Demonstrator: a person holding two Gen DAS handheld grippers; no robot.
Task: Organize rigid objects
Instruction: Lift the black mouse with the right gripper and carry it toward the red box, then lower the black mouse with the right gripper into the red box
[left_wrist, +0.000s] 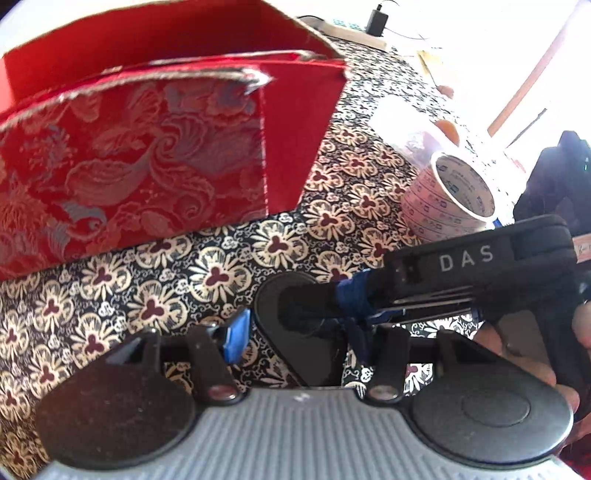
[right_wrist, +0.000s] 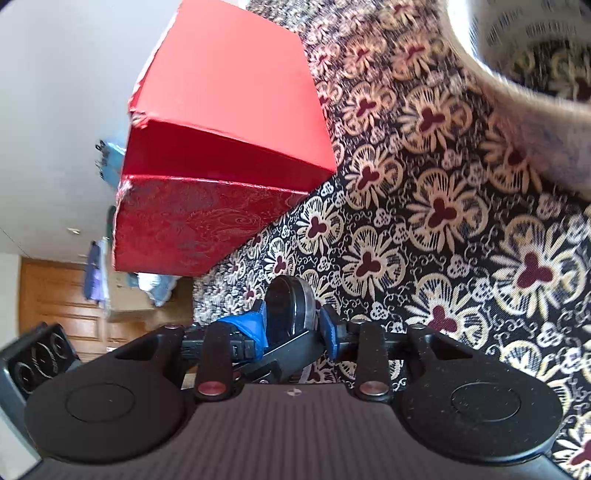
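Right wrist view, right gripper (right_wrist: 291, 325) clenched on a black disc-shaped object (right_wrist: 286, 306) above the floral tablecloth (right_wrist: 424, 221), left gripper (left_wrist: 295, 332) spread wide around it, red brocade box (left_wrist: 129, 155) beyond, tape roll (left_wrist: 450, 192) further right.

right gripper (right_wrist: 291, 325) clamps closed; left gripper (left_wrist: 295, 332) spread wide beside it.
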